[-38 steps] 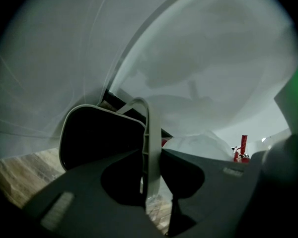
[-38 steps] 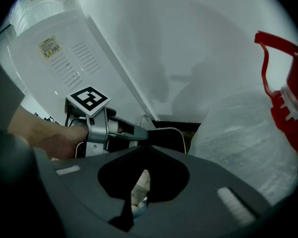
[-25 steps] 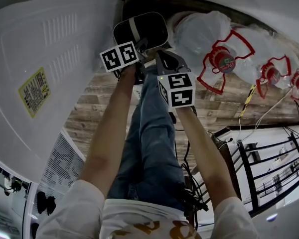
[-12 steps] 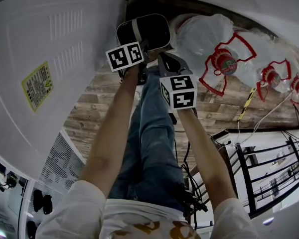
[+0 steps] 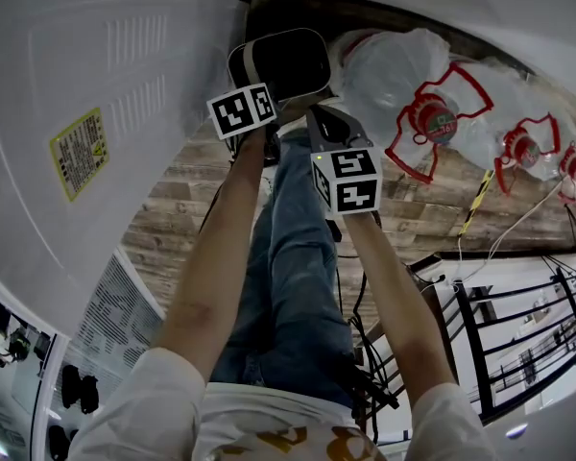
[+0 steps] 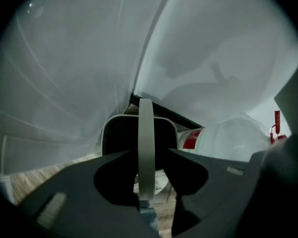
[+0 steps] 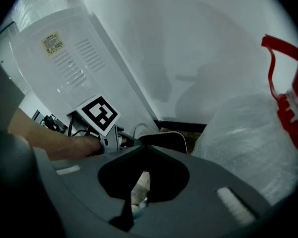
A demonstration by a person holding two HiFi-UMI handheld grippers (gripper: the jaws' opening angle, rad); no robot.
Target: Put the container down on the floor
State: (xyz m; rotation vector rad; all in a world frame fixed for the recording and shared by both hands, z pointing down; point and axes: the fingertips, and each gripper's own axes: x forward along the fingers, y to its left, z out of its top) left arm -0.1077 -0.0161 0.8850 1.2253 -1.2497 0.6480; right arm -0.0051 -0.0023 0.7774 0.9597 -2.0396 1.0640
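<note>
Two tools are showing at the top centre of the head view, and only one is carrying anything. The left tool (image 6: 147,152) is clamping its jaws on the thin pale wall (image 6: 145,128) of the black rounded-rectangular container with a white rim (image 5: 280,62), which is standing edge-on between them in the left gripper view. The right tool (image 7: 143,150) is hanging just beside it with its jaw tips pressed together on nothing.

The container is sitting in the upper middle of the head view, between the large white plastic appliance casing (image 5: 96,113) on the left and the clear-wrapped water jugs with red handles (image 5: 394,65) on the right. It is hanging over the grey-brown wood-plank floor (image 5: 173,209), ahead of the person's blue-jeaned legs (image 5: 288,257). Whether its base is touching the planks is not showing in any view.

It is looking like stiff moulded plastic, dark and seemingly empty inside, so it is probably weighing little. Being pinched at one wall only, it is likely hanging off-balance and wanting to tip. The rim wall is the sensible place to grip. Lowering it level until the base is resting flat seems wise before letting go.
</note>
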